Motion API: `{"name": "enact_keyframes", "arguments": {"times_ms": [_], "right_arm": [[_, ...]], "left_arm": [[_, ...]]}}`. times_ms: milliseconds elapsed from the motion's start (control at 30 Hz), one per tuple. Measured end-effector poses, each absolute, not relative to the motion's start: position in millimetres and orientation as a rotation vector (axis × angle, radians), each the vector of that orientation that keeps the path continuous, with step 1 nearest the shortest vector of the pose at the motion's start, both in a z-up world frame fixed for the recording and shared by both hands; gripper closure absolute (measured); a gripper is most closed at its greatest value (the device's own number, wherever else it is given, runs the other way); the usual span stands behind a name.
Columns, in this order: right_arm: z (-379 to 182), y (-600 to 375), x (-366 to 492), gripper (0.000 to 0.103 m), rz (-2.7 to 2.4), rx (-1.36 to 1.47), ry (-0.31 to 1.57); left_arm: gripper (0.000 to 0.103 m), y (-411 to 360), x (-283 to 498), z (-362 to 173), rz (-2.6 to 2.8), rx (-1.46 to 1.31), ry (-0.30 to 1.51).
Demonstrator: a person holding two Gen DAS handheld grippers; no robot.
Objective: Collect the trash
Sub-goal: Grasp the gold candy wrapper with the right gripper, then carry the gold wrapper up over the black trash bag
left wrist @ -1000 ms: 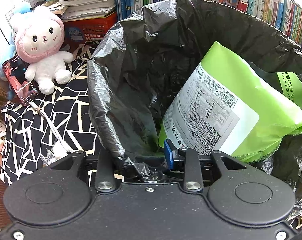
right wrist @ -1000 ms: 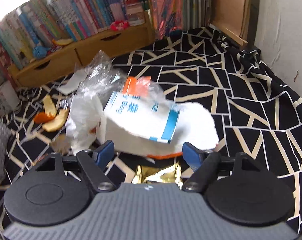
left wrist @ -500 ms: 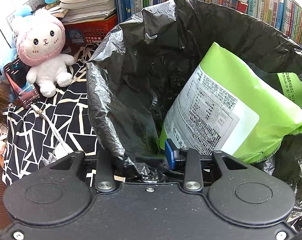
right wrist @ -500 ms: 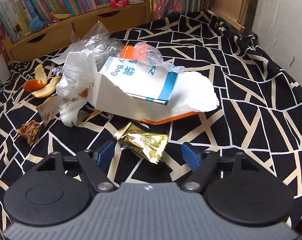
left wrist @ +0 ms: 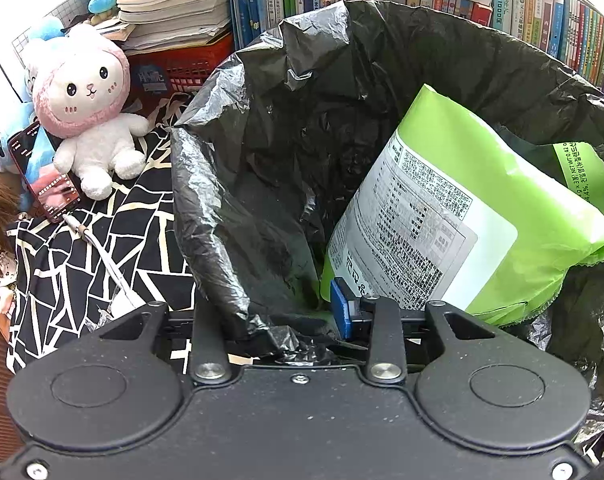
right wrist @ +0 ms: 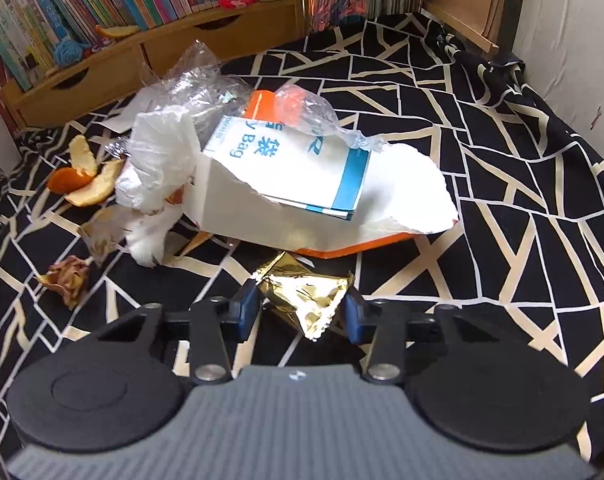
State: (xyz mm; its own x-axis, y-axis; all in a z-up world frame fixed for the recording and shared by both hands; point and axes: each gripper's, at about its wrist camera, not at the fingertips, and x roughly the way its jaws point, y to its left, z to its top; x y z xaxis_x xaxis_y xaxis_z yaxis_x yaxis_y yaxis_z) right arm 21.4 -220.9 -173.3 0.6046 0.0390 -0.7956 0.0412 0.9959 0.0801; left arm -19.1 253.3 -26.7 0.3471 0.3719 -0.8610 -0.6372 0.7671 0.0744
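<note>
In the left wrist view my left gripper (left wrist: pixel 293 320) is shut on the near rim of the black trash bag (left wrist: pixel 261 208), which stands wide open. One blue pad shows; the bag's plastic covers the other. A green snack packet (left wrist: pixel 482 216) leans inside the bag on the right. In the right wrist view my right gripper (right wrist: pixel 299 310) has its jaws closing on a crumpled gold foil wrapper (right wrist: pixel 306 294) lying on the black-and-cream cloth (right wrist: pixel 502 200). Both blue pads touch the wrapper's sides.
Beyond the wrapper lies a torn white and orange mailer (right wrist: pixel 322 196) with clear plastic film (right wrist: pixel 197 84), white tissue (right wrist: pixel 161 160), orange peel (right wrist: pixel 81 184) and a brown scrap (right wrist: pixel 67 276). A wooden bookshelf (right wrist: pixel 141 52) stands behind. A pink plush toy (left wrist: pixel 85 108) and a phone (left wrist: pixel 41 176) lie left of the bag.
The right gripper moved back from the mailer to the gold wrapper, and its jaws narrowed from wide apart until they touch it. The left gripper and the bag stayed put.
</note>
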Motion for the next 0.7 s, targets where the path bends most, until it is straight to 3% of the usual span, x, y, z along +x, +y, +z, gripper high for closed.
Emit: {"name": "enact_keyframes", "arguments": {"times_ms": [367,700], "right_arm": [[-118.0,-213.9,2.7,0.06,0.043,0.098,0.835],[-34.2,-170.0,-5.5,0.06,0.198,0.091,0.685]], "left_arm": [[0.068,253.1,-20.3,-26.6,0.658,-0.295,1.023],[0.068,250.6,-16.1,-26.4,0.673,-0.264,1.036]]}}
